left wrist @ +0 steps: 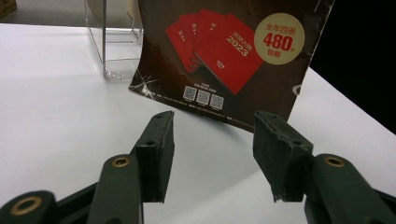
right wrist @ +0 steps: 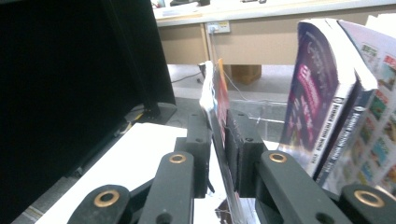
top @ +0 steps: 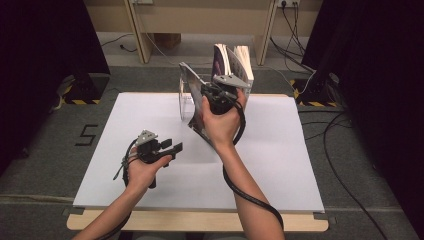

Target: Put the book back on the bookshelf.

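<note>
Magazine [left wrist: 224,65]: thin paper, glossy dark printed cover, creased at one corner. Stand [left wrist: 116,46]: clear, smooth plastic. Books [right wrist: 336,98]: paper, glossy spines. Table [top: 150,120]: matt white top, light wood edge. Left gripper [left wrist: 212,149]: matt black pads, rough-edged, brass-coloured rivets.

We see the magazine [top: 192,107] standing on edge on the table [top: 280,165], at centre. Clear stand [top: 186,102] touches it at 9 o'clock. Books [top: 235,62] stand behind it, at 1 o'clock.
</note>
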